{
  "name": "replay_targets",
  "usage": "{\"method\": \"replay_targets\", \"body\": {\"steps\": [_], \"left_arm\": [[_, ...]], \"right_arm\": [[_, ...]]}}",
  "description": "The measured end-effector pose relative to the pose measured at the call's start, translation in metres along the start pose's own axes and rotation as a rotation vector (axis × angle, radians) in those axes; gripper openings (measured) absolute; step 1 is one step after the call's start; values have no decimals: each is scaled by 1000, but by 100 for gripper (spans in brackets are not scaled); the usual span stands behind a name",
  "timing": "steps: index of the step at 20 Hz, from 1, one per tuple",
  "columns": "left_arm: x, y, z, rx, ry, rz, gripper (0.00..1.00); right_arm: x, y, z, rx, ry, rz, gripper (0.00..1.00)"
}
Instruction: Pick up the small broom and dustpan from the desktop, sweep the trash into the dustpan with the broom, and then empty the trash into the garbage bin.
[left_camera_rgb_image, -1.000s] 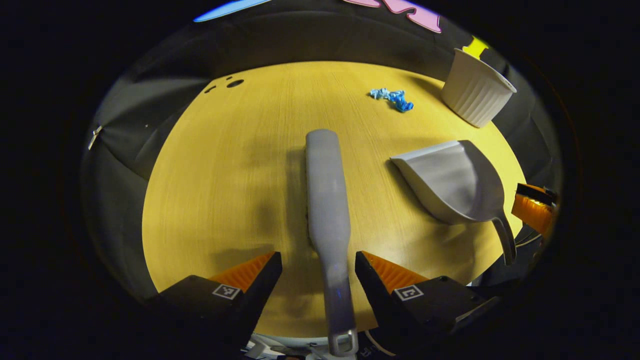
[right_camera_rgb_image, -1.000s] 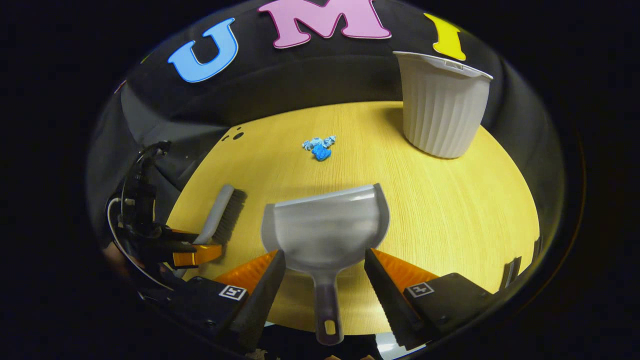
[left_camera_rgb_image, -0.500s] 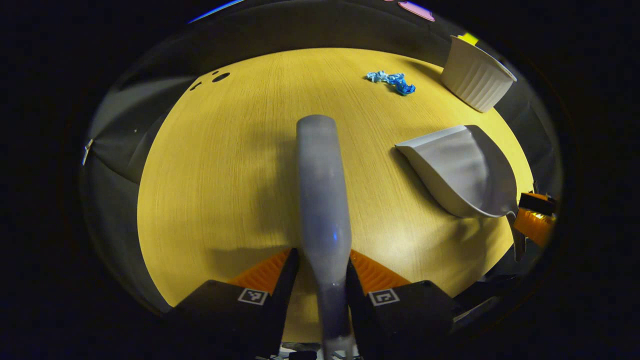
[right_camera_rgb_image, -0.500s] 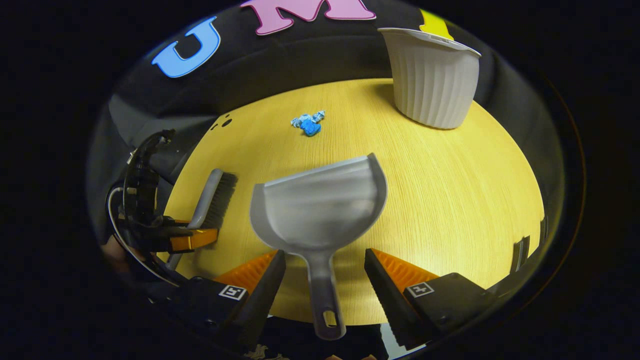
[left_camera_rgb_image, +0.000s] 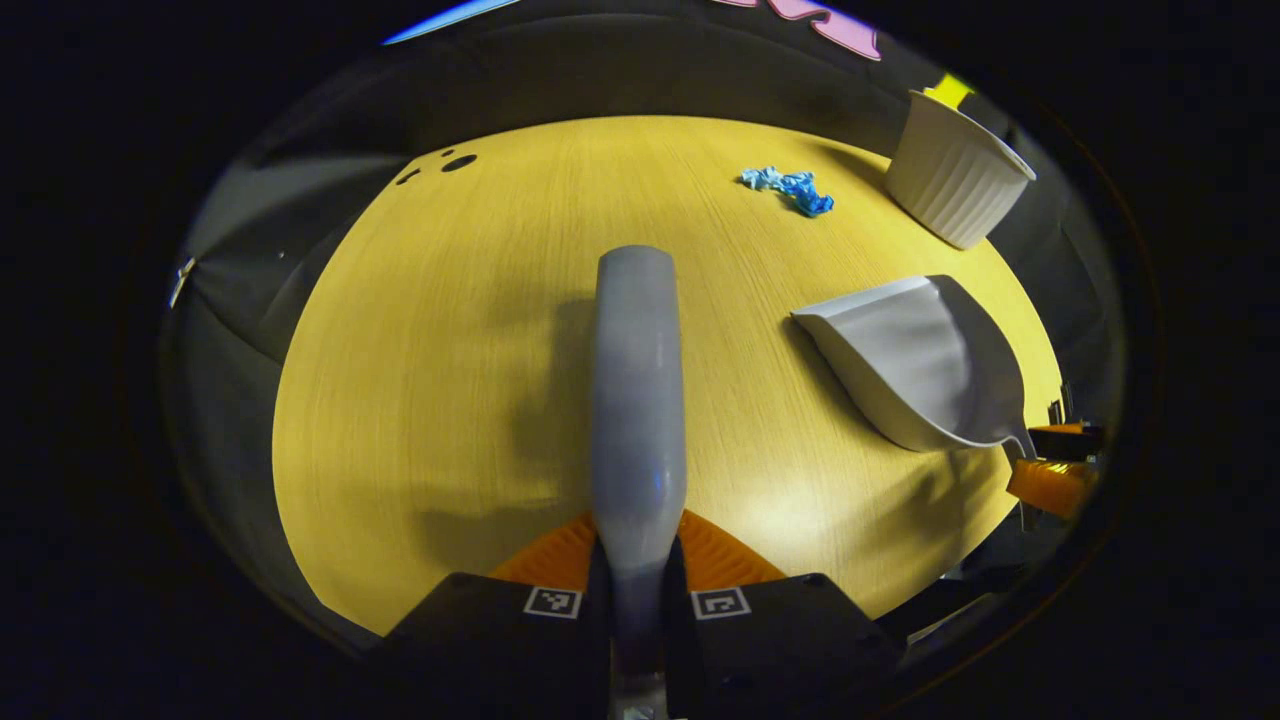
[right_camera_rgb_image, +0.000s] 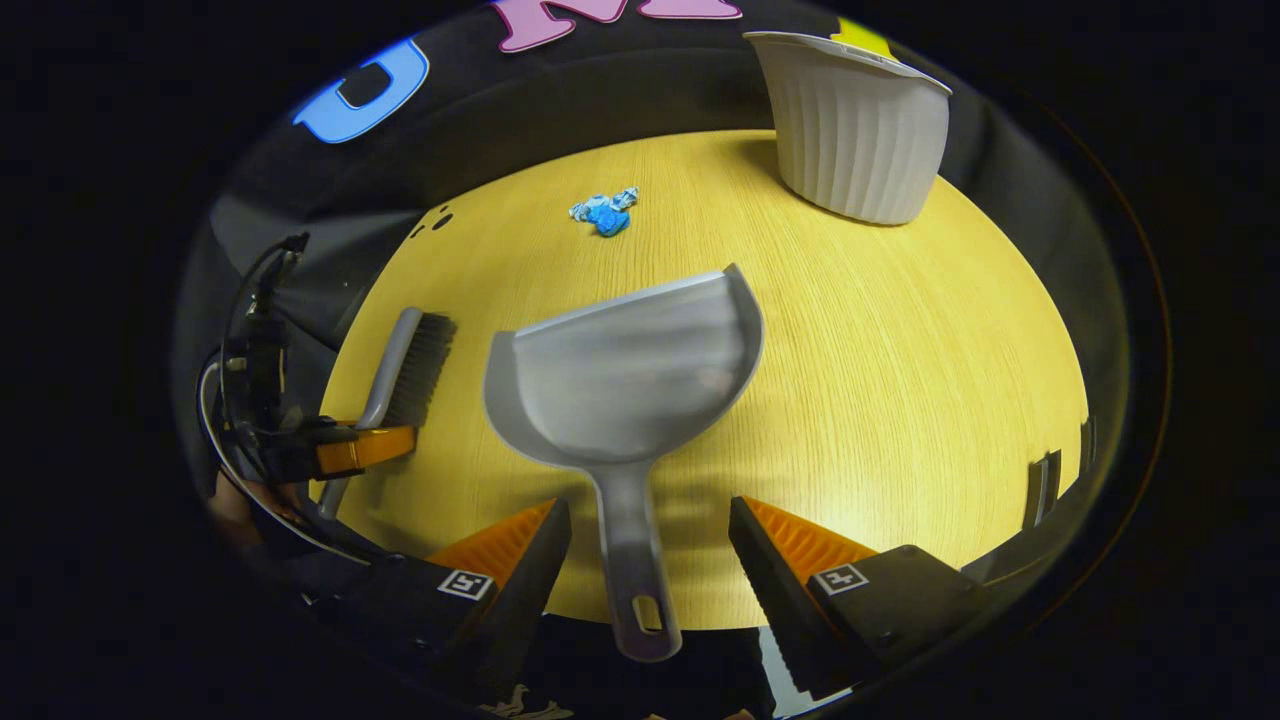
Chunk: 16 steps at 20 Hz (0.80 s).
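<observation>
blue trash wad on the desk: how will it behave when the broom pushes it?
The blue wad looks like crumpled film or paper, so probably very light and soft; bristles should move it easily. Its irregular, lumpy shape suggests it will tumble or skid rather than roll straight. It may hop over the dustpan lip if swept fast.

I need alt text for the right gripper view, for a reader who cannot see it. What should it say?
An open gripper straddles the handle of a grey dustpan lying on a yellow wooden desktop. Farther back are blue crumpled trash and a white ribbed bin; at left, another gripper holds a small broom.
</observation>
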<state>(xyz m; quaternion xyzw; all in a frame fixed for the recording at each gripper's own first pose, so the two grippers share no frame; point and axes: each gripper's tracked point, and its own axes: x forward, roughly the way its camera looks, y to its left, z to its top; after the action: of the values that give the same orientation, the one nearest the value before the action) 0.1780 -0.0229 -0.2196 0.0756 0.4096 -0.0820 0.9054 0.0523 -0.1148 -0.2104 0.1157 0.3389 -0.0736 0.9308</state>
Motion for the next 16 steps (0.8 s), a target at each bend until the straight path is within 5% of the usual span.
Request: {"method": "replay_targets", "body": {"steps": [12, 16], "left_arm": [[-66, 7, -4, -15, -78, 15, 25], [-69, 11, -9, -30, -67, 33, 29]], "right_arm": [[50, 0, -7, -76, 74, -81, 98], [55, -4, -1, -139, 71, -128, 71]]}}
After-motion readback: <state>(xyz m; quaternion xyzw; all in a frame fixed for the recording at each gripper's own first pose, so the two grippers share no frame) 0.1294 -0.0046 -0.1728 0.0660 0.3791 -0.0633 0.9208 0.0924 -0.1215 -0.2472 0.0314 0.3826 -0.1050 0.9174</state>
